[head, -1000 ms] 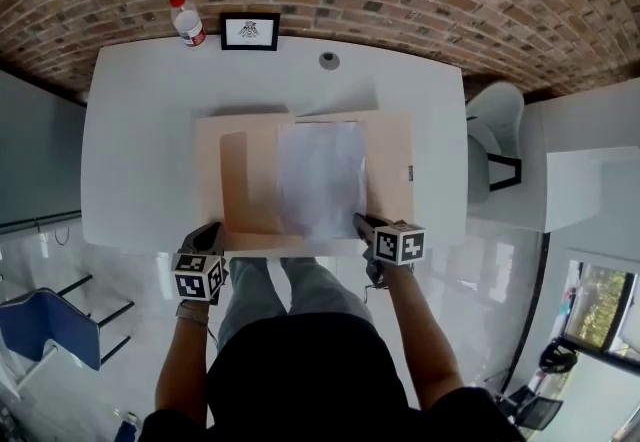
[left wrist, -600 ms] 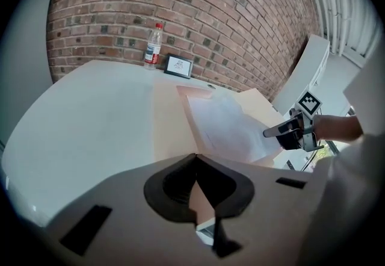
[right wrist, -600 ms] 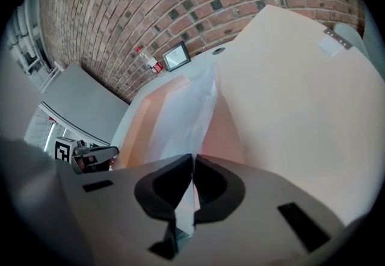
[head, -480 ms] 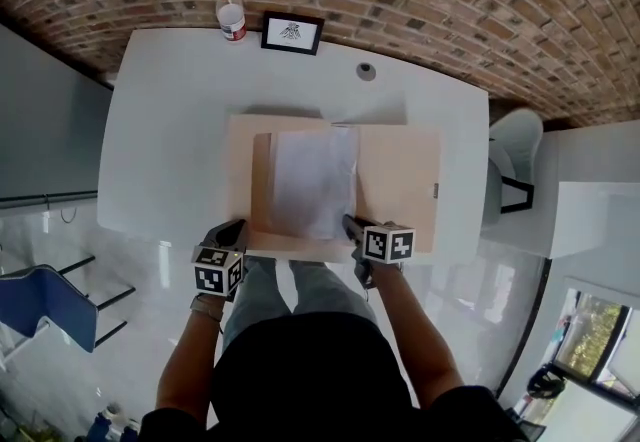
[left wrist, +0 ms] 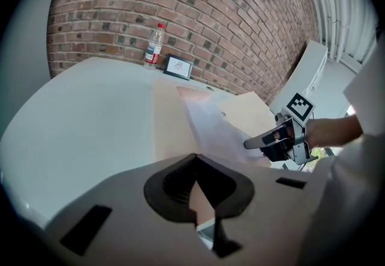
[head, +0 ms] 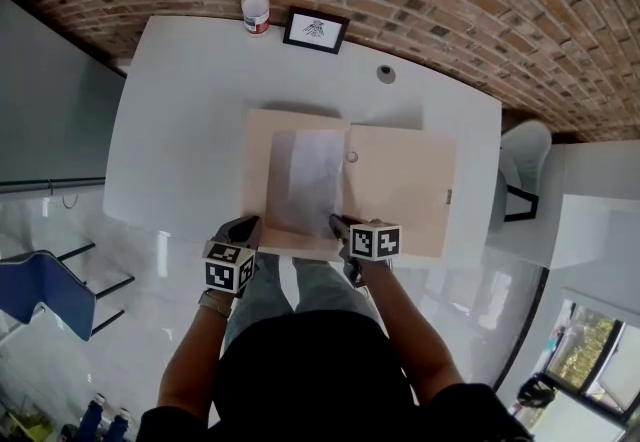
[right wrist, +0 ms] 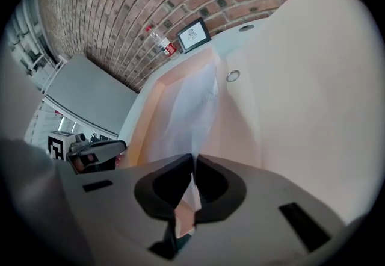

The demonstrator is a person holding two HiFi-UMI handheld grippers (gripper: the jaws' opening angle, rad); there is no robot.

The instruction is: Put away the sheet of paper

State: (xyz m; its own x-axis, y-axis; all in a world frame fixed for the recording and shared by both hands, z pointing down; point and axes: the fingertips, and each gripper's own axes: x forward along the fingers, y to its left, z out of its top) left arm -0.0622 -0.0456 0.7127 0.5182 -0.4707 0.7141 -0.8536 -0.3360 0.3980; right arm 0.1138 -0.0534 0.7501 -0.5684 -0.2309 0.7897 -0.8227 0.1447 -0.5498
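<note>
An open beige folder (head: 400,190) lies on the white table (head: 170,130). A white sheet of paper (head: 315,180) stands tilted over the folder's left half, beside a small round snap (head: 351,157). My right gripper (head: 335,222) is shut on the paper's near edge; in the right gripper view the paper (right wrist: 180,120) rises from between the closed jaws. My left gripper (head: 250,223) is at the folder's near left corner. It is shut, with the beige folder edge (left wrist: 165,114) running in between its jaws. The left gripper view also shows the right gripper (left wrist: 249,143) on the paper (left wrist: 213,129).
A water bottle (head: 256,5) and a small framed picture (head: 316,30) stand at the table's far edge by the brick wall. A small round fitting (head: 386,74) sits in the tabletop. A white chair (head: 525,160) is at the right, a blue chair (head: 45,290) at the left.
The right gripper has carried the paper's near edge leftward over the folder, and the sheet now looks narrower and tilted. The left gripper stays at the folder's near left corner.
</note>
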